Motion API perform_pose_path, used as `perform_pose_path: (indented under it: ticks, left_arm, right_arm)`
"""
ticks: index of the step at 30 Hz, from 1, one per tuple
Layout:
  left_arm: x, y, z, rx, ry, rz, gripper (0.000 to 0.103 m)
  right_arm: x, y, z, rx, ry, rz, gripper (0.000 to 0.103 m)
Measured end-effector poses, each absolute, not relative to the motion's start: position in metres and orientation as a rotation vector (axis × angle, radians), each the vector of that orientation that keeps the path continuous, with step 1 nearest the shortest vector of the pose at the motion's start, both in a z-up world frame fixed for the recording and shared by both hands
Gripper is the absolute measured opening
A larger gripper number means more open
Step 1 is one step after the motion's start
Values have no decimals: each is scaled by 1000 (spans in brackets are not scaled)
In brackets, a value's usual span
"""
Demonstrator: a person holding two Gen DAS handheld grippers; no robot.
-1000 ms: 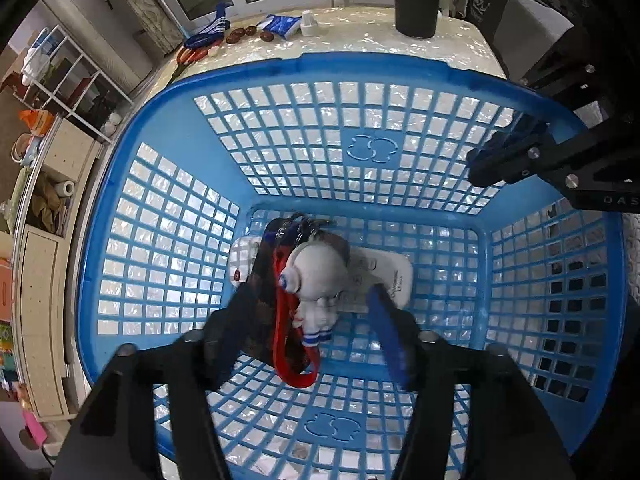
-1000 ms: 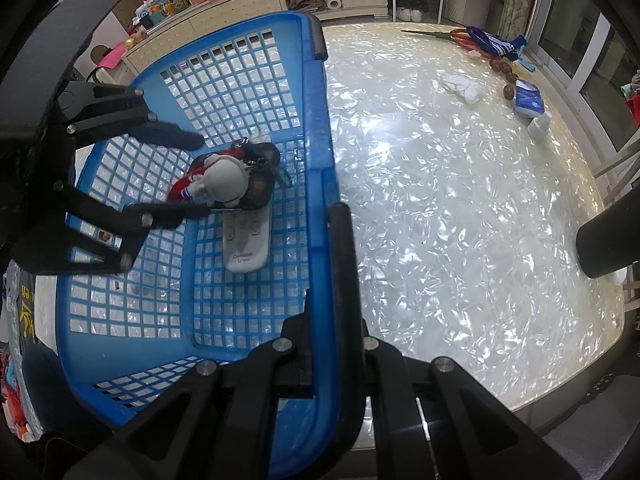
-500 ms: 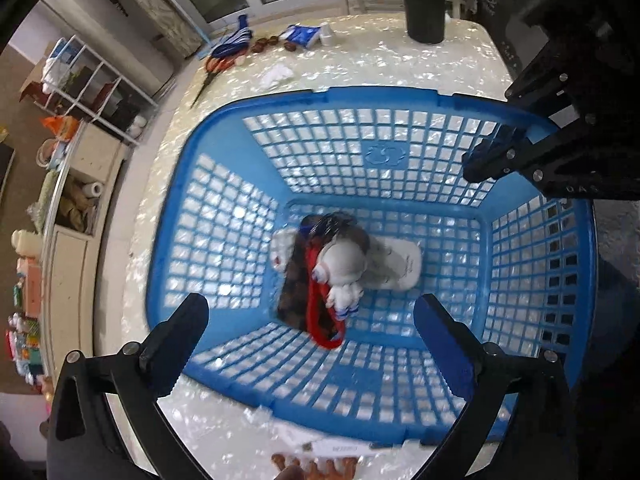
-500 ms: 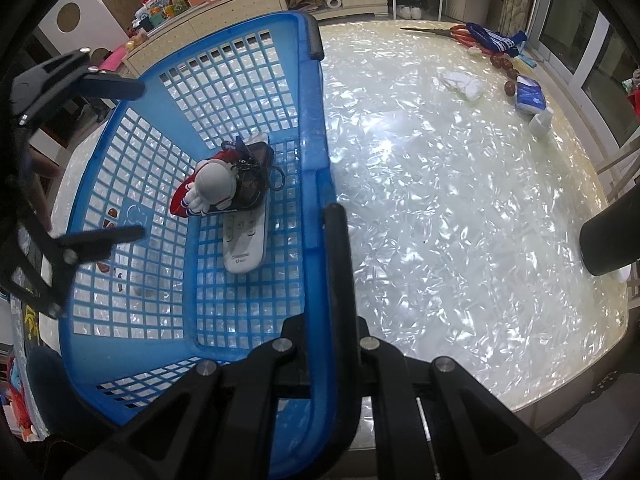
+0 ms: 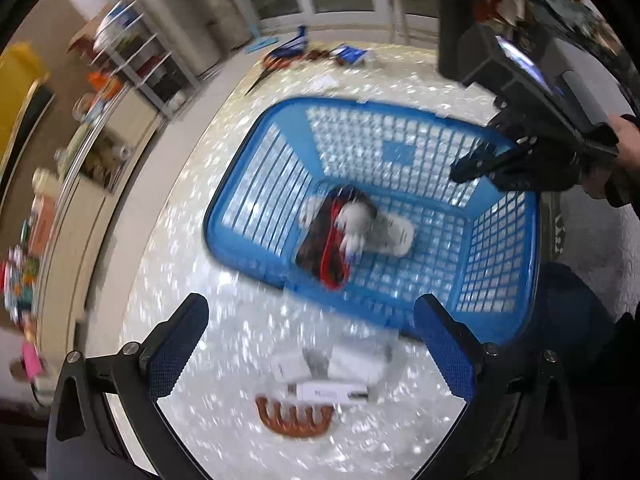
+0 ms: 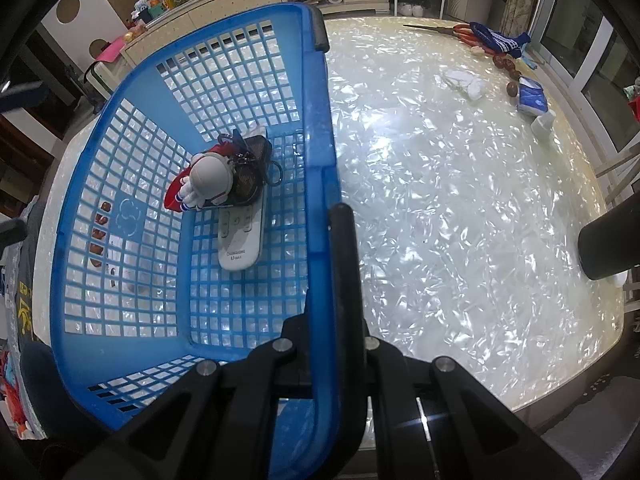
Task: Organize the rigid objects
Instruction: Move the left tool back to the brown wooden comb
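our left gripper hangs with its jaws spread wide and nothing between them, above the tabletop just outside the basket's near wall. below it, close to the table's near edge, lie things not yet put away: a brown claw hair clip, a white stick-shaped item just past it, and something pale and flat behind that, too blurred for us to name with confidence.

our right gripper is clenched on the rim of the blue basket, one finger inside the wall and one outside, so we judge it is steadying the basket.

on the basket floor, toward the middle, rest a white remote control, a dark patterned pouch lying over its far end, and a white astronaut keychain with a red strap on top of that.

along the table's far edge sit red-handled scissors, a blue-and-white cloth, a few dark round pieces, a white rag, a blue packet and a small white bottle.

we reckon the job is partly done: three items are in, the near cluster looks next, and the far-edge things remain.
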State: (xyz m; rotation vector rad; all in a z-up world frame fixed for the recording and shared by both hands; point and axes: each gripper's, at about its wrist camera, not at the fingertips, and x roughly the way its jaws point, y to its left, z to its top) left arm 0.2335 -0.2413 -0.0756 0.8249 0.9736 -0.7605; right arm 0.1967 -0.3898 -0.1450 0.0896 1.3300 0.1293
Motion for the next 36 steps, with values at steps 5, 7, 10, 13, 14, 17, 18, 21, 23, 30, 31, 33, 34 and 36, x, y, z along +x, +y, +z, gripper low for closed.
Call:
perform_pose_path:
  ticks: [5, 7, 10, 13, 14, 17, 18, 21, 23, 30, 31, 33, 34, 36]
  left_arm:
    - [234, -195, -80, 753, 1049, -634, 103]
    - [236, -175, -80, 705, 1086, -605, 103]
    - [236, -147, -75, 635, 1097, -556, 103]
    - [235, -126, -75, 580, 1110, -527, 103]
    - [235, -121, -77, 569, 1118, -519, 103]
    - [236, -102, -91, 507, 1159, -472, 103]
    - [238, -97, -95, 476, 1175, -459, 103]
    - [246, -79, -120, 379, 1265, -407, 103]
    - [250, -70, -135, 304, 1305, -379, 103]
    - [260, -59, -184, 130, 1397, -264, 103]
    - [261, -59, -191, 114, 1408, -252, 103]
    - [263, -59, -200, 90, 1424, -240, 103]
    - [264, -60, -203, 88, 1421, -221, 103]
    - [266, -61, -207, 87, 1418, -198, 103]
  right_arm:
    - [195, -387, -145, 82, 1331, 122, 5]
    - [195, -387, -145, 80, 1331, 122, 5]
    - [194, -388, -144, 84, 1329, 123, 5]
    - [194, -389, -144, 93, 1326, 121, 5]
    - [194, -389, -144, 94, 1326, 120, 5]
    - [194, -389, -144, 93, 1326, 120, 5]
    - [194, -389, -144, 92, 1326, 121, 5]
    - [194, -391, -144, 95, 1326, 123, 5]
    - [194, -392, -144, 100, 1325, 124, 5]
    - [195, -393, -145, 107, 1325, 127, 5]
    - [195, -394, -145, 108, 1324, 128, 5]
    - [195, -393, -145, 107, 1324, 129, 5]
    - [195, -393, -145, 108, 1324, 129, 6]
    - [195, -392, -145, 109, 1323, 131, 6]
